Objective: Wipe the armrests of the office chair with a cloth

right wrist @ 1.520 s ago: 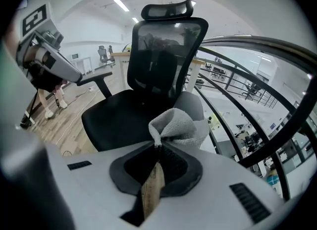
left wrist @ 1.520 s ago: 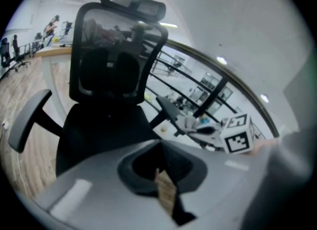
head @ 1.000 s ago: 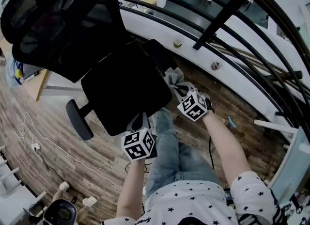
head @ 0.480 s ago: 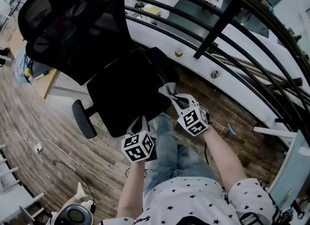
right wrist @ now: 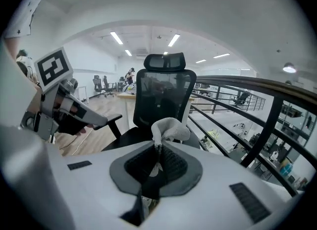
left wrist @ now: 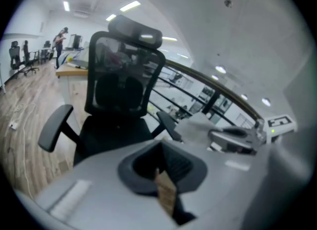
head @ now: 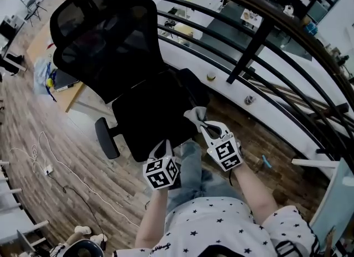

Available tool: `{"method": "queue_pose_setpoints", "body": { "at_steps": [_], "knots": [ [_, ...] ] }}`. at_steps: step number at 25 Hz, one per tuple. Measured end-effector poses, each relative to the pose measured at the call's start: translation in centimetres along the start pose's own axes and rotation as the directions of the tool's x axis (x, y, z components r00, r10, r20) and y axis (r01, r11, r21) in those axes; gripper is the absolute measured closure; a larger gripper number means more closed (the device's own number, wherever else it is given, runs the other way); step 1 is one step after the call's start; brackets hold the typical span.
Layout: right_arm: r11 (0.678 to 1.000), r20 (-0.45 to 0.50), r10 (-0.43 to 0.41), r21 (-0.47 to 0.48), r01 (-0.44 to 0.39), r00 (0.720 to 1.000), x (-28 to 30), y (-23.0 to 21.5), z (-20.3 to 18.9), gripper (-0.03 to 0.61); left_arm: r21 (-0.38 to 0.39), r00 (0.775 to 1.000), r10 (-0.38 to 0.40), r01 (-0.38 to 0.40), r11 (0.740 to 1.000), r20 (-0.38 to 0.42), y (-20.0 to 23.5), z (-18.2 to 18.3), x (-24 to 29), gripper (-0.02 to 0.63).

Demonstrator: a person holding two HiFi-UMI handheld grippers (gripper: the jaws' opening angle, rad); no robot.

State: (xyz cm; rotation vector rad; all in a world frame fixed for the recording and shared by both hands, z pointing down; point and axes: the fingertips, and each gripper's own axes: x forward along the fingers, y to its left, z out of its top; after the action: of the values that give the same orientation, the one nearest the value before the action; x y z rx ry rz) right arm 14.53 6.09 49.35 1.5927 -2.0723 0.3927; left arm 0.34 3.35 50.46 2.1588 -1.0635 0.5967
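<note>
Right hand-held gripper (head: 202, 124) clamped on cloth (head: 194, 114); left hand-held gripper (head: 162, 144) together, empty, before office chair (head: 148, 112).

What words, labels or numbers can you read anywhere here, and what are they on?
None can be read.
The left gripper and right gripper carry only square patterns, no letters.
Small print on the shirt is too blurred to read.

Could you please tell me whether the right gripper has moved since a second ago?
No, hardly: the right gripper still holds its cloth near the front end of the armrest by the railing; only the camera's view shifted.
</note>
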Motion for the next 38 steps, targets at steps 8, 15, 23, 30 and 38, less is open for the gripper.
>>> {"method": "queue_pose_setpoints", "body": {
  "at_steps": [8, 15, 23, 30, 38],
  "knots": [
    [0.998, 0.086, 0.008, 0.059, -0.013, 0.996, -2.5, 1.2, 3.9, 0.551, 0.009, 0.999, -0.011, 0.011, 1.0, 0.05, -0.2, 1.9, -1.9, 0.609],
    [0.998, 0.146, 0.04, 0.041, -0.046, 0.988, -4.4, 2.2, 7.2, 0.551, 0.021, 0.994, -0.021, 0.019, 1.0, 0.103, -0.4, 4.0, -3.7, 0.609],
    [0.997, 0.221, 0.068, 0.03, -0.077, 0.973, -5.7, 3.2, 9.4, 0.551, 0.005, 0.989, -0.017, 0.016, 1.0, 0.149, -0.2, 4.6, -5.2, 0.609],
    [0.994, 0.236, 0.098, 0.027, -0.108, 0.967, -6.1, 3.9, 9.7, 0.551, 0.004, 0.989, -0.013, 0.013, 1.0, 0.145, -0.4, 4.4, -5.1, 0.609],
    [0.99, 0.247, 0.098, 0.072, -0.12, 0.964, -5.9, 3.9, 9.6, 0.552, 0.009, 0.988, -0.01, 0.009, 1.0, 0.155, -0.6, 5.0, -5.2, 0.609]
  ]
}}
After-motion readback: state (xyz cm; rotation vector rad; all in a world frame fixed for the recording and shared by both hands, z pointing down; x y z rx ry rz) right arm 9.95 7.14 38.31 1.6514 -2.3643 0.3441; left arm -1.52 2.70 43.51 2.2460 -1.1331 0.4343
